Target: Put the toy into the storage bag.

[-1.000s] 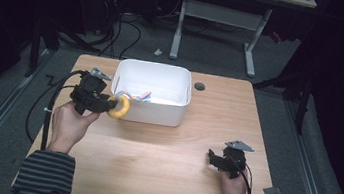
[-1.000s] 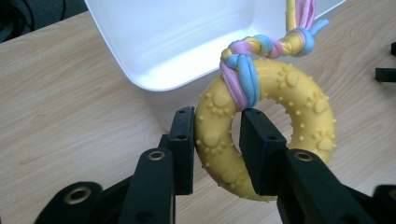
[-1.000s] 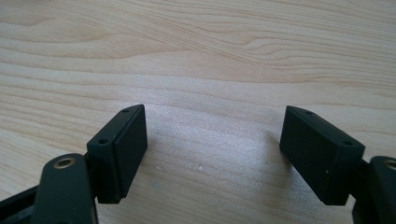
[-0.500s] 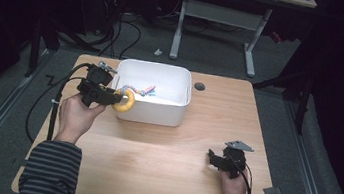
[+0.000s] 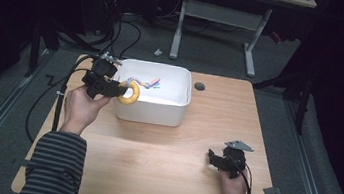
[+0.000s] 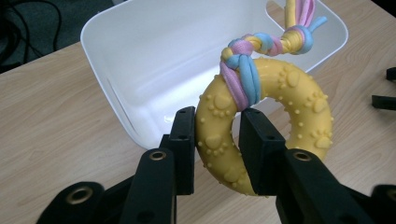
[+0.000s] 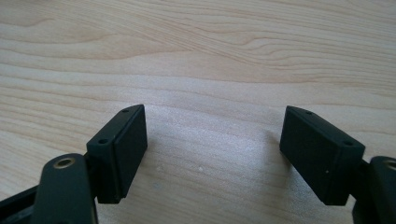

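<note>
Yellow rubber ring [image 6: 261, 126], clenched in the left hand-held gripper [image 5: 110, 88], hangs over the white tub [image 5: 178, 109] ahead, seemingly for dropping in.

1. One wooden desk [image 5: 150, 170].
2. One white bin [image 5: 158, 113] at the desk's far edge.
3. One yellow ring toy [image 6: 261, 135] with one braided rope [image 6: 261, 46].
4. Two grippers: left gripper [image 5: 113, 89], right gripper [image 5: 212, 159].

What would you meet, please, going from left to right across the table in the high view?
Left claw → yellow ring toy it grips → white bin → round hole in the tabletop → right claw, open, low over the wood.
</note>
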The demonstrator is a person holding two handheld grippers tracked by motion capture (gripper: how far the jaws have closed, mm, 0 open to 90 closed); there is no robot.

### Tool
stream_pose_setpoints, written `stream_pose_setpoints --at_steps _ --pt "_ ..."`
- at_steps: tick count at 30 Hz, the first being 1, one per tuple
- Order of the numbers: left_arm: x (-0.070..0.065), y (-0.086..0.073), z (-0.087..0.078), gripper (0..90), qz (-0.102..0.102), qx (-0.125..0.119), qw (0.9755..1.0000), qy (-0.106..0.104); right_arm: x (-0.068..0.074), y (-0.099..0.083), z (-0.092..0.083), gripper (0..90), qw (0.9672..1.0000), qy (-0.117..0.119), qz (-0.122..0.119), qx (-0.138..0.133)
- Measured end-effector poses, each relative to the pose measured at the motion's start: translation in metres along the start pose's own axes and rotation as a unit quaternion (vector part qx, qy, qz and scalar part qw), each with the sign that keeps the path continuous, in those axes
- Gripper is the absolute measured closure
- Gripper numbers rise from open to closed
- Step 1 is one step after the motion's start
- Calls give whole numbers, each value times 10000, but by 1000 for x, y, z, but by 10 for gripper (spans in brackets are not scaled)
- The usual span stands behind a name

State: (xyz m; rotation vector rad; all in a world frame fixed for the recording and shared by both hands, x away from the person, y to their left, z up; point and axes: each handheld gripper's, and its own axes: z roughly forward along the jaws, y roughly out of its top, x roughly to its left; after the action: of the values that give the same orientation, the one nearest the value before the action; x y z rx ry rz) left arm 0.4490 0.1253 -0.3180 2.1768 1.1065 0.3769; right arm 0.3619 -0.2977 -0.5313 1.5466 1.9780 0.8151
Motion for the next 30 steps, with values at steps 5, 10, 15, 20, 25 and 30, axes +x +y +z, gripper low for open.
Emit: stream_pose_setpoints --at_steps 5,10,15,20,25,30 --pt "0 11 9 674 -14 -28 10000 -44 0 0 0 233 10000 -9 10 0" --pt "-6 19 22 674 61 79 9999 -18 0 0 0 233 10000 -8 9 8" --pt "-6 26 32 674 -23 79 10000 -21 0 0 0 234 10000 8 -11 2" --pt "-6 29 43 675 -67 161 9998 23 0 0 0 234 10000 16 -19 -6" --pt "-5 31 56 674 -132 255 9996 59 0 0 0 234 10000 19 -22 -5" --pt "-5 32 67 674 -206 353 9991 67 0 0 0 234 10000 22 -32 -6"
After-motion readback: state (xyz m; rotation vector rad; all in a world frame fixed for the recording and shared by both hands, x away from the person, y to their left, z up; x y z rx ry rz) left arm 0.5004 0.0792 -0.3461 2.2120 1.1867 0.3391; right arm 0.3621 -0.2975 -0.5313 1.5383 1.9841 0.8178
